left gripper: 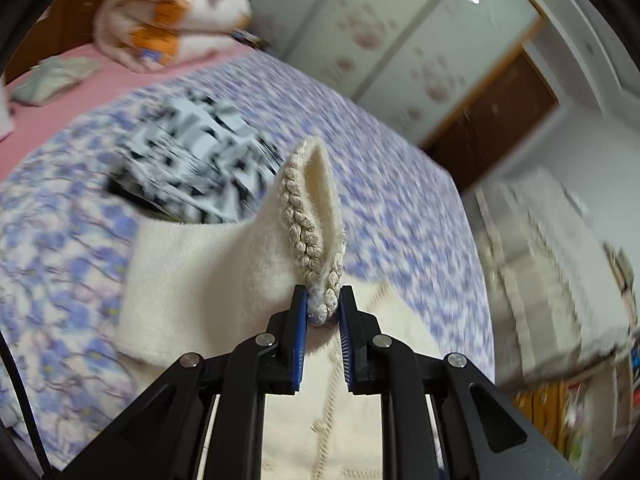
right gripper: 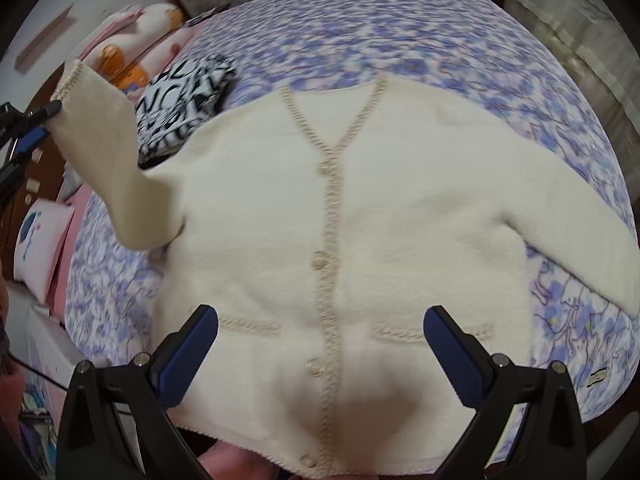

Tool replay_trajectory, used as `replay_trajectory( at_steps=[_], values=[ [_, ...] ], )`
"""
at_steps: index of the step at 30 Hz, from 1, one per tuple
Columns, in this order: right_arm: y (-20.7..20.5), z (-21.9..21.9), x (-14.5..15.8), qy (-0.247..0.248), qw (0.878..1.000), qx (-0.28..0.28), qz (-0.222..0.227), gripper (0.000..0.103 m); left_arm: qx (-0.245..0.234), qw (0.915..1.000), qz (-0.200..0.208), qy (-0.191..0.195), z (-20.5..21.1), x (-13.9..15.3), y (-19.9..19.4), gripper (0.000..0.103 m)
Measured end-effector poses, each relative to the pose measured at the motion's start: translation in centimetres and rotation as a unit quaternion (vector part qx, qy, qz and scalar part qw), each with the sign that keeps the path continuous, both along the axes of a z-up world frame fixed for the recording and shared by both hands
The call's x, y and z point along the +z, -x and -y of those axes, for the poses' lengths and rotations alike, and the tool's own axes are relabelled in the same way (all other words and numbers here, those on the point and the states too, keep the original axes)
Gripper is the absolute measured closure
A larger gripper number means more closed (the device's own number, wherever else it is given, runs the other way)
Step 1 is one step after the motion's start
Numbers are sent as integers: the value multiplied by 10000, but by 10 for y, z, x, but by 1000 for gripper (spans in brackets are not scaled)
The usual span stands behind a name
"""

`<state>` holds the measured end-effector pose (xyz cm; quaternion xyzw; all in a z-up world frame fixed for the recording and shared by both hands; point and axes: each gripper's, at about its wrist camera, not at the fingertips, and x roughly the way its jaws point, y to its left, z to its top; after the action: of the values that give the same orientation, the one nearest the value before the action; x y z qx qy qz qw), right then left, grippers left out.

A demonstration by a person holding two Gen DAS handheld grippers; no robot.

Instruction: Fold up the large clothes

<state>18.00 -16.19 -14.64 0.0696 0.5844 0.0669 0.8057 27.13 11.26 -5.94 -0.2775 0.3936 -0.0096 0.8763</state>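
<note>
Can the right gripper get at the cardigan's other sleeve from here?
Probably yes. The right gripper hangs open above the cardigan, and that sleeve lies flat and uncovered on the bedspread beside it.

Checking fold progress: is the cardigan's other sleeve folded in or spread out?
Spread out: that sleeve lies flat, extended sideways on the bedspread.

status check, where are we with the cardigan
Left tongs shut on cuff, sleeve lifted. Right tongs open above cardigan. Patterned garment by shoulder.
</note>
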Motion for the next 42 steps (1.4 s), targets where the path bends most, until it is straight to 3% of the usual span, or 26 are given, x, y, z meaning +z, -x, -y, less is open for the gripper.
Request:
replay_trajectory(
  at_steps=[4,12,13,14,17,19,21,24,30,35,38,42],
  values=[
    [-3,35,-16,-73,9989,-455,20,0,-379,9979,-426,297,60,-48,-20,90],
    [-4,73,-53,-208,9965,-804,-13,0,-914,9858,-1406,88,127,-164,-52,88],
    [-6,77,-60,-266,9962,-826,-40,0,-961,9840,-1503,39,130,-172,-55,82],
    [-7,78,-65,-310,9960,-833,-70,0,-1015,9812,-1641,-28,136,-180,-59,68],
    [-14,81,-82,-468,9956,-793,-162,0,-1124,9778,-1765,-71,138,-193,-63,39],
    [-18,80,-90,-603,9953,-742,-172,0,-1160,9778,-1743,-111,135,-189,-62,30],
    [-22,78,-94,-813,9941,-701,-137,0,-1157,9776,-1748,-204,127,-183,-60,20],
    [-31,69,-103,-1328,9893,-581,-186,0,-1079,9792,-1677,-365,104,-166,-56,18],
    [-53,43,-115,-1604,9862,-338,-248,0,-529,9742,-1832,-1204,41,-149,-37,18],
    [-69,39,-136,-1642,9835,-629,-422,2,26,9571,-2287,-1779,-22,-169,-12,18],
    [-78,40,-150,-1698,9799,-868,-589,15,454,9468,-2635,-1793,-57,-190,3,18],
    [-80,43,-159,-1728,9759,-1119,-727,15,814,9299,-3018,-1939,-92,-220,20,18]
  ],
)
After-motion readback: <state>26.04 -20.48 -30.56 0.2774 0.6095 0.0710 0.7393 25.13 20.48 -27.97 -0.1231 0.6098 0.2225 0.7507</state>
